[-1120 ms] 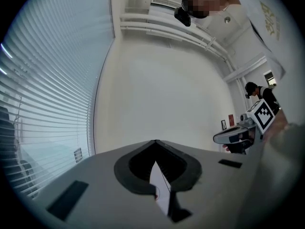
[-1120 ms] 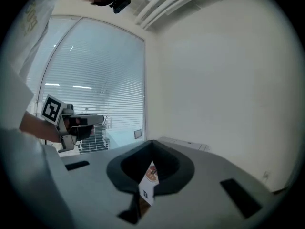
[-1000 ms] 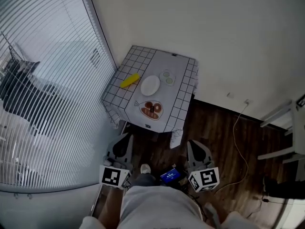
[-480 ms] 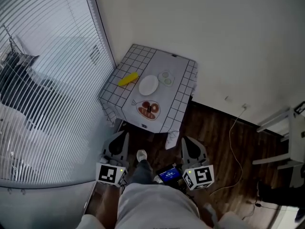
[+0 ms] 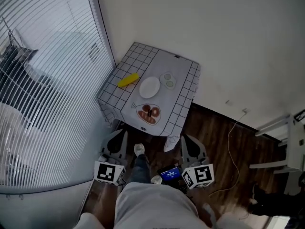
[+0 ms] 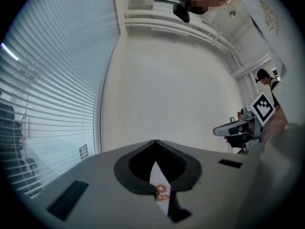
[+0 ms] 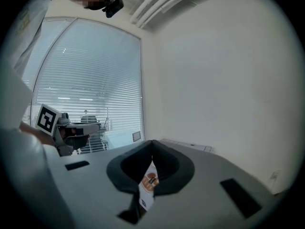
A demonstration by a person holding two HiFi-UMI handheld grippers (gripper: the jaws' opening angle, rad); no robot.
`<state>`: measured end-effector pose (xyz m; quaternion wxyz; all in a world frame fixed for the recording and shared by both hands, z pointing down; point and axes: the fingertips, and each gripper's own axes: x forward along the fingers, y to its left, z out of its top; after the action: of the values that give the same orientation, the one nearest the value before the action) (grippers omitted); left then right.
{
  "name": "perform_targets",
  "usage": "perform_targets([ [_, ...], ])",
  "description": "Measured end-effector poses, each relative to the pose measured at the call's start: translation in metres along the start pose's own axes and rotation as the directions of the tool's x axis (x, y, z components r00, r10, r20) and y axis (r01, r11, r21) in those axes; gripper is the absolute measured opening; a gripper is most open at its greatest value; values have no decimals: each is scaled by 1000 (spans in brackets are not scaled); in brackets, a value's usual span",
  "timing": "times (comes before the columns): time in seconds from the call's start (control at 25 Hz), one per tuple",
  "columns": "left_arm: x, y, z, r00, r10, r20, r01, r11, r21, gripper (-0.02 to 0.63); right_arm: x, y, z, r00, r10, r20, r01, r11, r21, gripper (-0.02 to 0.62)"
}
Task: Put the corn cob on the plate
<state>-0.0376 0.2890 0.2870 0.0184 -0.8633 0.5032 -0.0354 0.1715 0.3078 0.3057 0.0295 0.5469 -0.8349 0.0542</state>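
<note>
The left claw (image 5: 121,135) and the right claw (image 5: 186,140) are both closed and empty. They are held low by the person's body, well short of the desk (image 5: 183,75), and point toward it. The corn cob (image 5: 128,80) lies on the desk's left part, ahead of the left claw and just left of the white plate (image 5: 149,87), apart from it. Its long axis runs slantwise, with the right end toward the plate. The left claw sits nearer, so it seems better placed for the pick.
</note>
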Motion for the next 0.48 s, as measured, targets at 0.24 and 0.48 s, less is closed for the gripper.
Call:
perform_targets([
  [0.24, 51, 33, 2, 1000, -21, 3, 21, 1000, 8, 8, 55, -8, 5, 1000, 18, -6, -18, 1000, -10, 6],
  [0.48, 103, 82, 0, 1000, -27, 8, 27, 999, -19, 8, 127, -2, 6, 997, 72, -32, -73, 997, -13, 6],
])
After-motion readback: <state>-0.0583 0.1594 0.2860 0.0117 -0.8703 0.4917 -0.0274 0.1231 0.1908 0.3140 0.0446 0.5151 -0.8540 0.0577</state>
